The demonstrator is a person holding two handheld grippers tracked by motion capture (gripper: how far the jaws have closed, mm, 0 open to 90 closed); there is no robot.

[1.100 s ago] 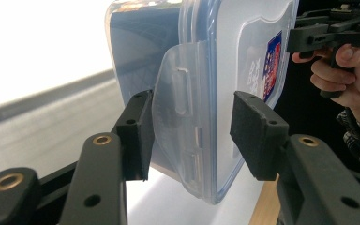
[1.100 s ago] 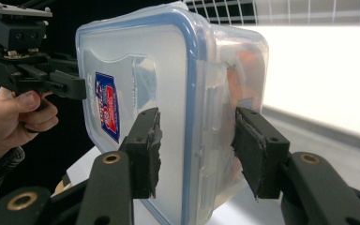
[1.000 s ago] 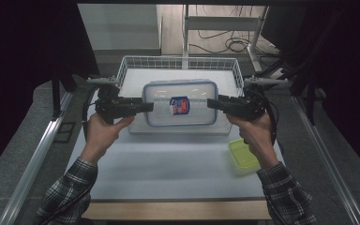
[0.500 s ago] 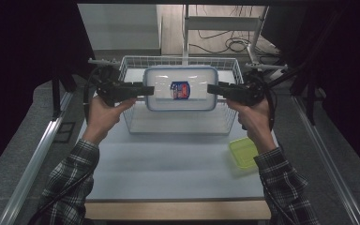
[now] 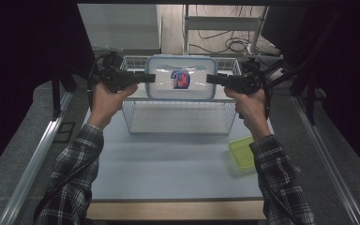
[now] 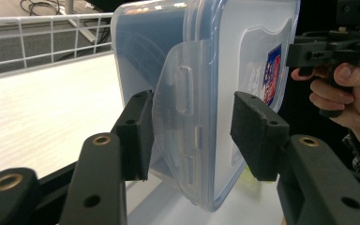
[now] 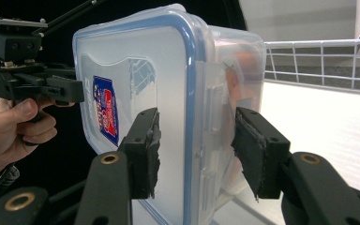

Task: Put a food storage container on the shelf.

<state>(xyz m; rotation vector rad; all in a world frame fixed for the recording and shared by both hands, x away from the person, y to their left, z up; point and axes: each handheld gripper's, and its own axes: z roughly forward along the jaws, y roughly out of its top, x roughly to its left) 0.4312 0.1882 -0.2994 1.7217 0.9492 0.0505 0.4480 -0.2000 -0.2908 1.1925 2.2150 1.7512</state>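
A clear lidded container (image 5: 180, 77) with a blue seal and a red-and-blue label hangs in the air above a white wire basket (image 5: 178, 117). My left gripper (image 5: 147, 77) is shut on the latch flap at its left end, and my right gripper (image 5: 212, 78) is shut on the right end. In the left gripper view the container (image 6: 206, 56) stands between the jaws of my left gripper (image 6: 192, 136). In the right gripper view its lid (image 7: 140, 70) faces left, and my right gripper (image 7: 194, 147) clamps its edge. Something orange shows dimly inside.
The basket stands at the far middle of the pale table (image 5: 168, 164). A small yellow-green lid or tray (image 5: 241, 152) lies near the table's right edge. Dark curtains flank both sides, and cables lie on the floor beyond the basket.
Both grippers have raised the container from low over the basket's floor to above its rim, and farther from the person. The hold on both ends is unchanged.
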